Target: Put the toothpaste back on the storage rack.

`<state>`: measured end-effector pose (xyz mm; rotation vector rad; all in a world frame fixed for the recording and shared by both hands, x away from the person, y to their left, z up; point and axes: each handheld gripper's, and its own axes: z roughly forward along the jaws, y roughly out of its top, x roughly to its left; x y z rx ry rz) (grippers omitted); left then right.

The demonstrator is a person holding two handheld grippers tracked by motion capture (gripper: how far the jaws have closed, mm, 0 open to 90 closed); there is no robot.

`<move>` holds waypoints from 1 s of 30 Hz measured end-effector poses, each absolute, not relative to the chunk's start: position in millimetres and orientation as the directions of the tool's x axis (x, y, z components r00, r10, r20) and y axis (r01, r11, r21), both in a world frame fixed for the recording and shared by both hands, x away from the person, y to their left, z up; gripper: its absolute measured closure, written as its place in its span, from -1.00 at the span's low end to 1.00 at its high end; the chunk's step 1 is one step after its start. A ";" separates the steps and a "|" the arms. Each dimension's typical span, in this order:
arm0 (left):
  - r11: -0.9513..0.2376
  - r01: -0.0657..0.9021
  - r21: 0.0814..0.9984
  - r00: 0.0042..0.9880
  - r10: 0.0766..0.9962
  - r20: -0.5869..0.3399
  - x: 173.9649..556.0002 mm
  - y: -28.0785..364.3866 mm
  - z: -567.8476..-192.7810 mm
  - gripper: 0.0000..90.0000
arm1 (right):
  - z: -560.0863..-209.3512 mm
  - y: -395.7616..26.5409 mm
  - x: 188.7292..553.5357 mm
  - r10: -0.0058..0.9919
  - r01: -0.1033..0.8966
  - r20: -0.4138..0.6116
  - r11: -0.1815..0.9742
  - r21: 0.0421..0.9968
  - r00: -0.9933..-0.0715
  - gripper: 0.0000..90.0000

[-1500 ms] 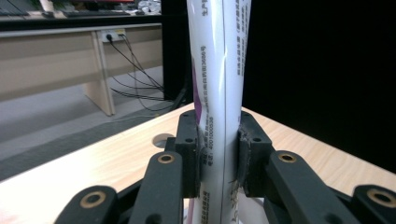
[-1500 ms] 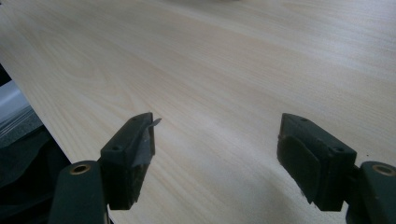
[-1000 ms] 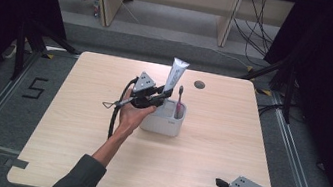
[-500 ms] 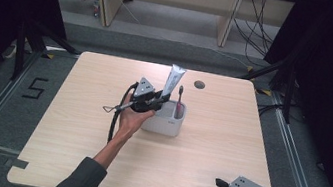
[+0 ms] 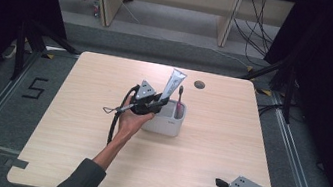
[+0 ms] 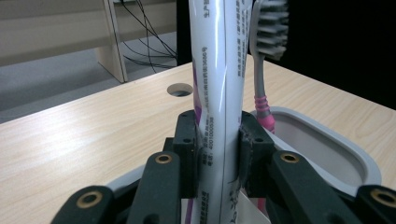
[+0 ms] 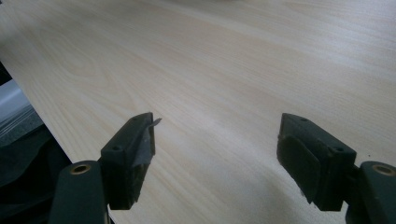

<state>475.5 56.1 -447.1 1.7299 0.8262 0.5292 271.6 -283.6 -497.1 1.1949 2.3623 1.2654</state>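
table (image 5: 78, 125): light wood | on it: grey tub (image 5: 169, 124), near middle

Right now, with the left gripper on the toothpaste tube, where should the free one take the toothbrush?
Probably by its neck, just above the pink band, coming in from the side away from the toothpaste tube. The toothbrush stands nearly upright in the white holder, head up, so the bare stem clears the rim. The left gripper is clamped on the tube close beside it. The right gripper is open.

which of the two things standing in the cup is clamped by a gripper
The toothpaste tube: the left gripper is shut on its white body. The pink-and-grey toothbrush stands free beside it in the cup.
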 end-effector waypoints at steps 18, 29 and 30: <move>-0.125 0.216 0.968 0.672 0.739 -0.055 455.8 62.0 -413.1 0.38 | -497.3 -283.0 271.3 0.736 0.558 0.179 0.308 0.771 -0.653 -0.36; -0.167 0.284 0.944 0.656 0.752 -0.065 454.1 68.6 -412.6 0.13 | -496.8 -283.1 271.1 0.738 0.564 0.182 0.307 0.767 -0.650 -0.36; -0.171 0.287 0.943 0.654 0.754 -0.062 453.9 69.6 -412.9 0.12 | -496.8 -283.1 271.1 0.738 0.564 0.182 0.307 0.767 -0.650 -0.36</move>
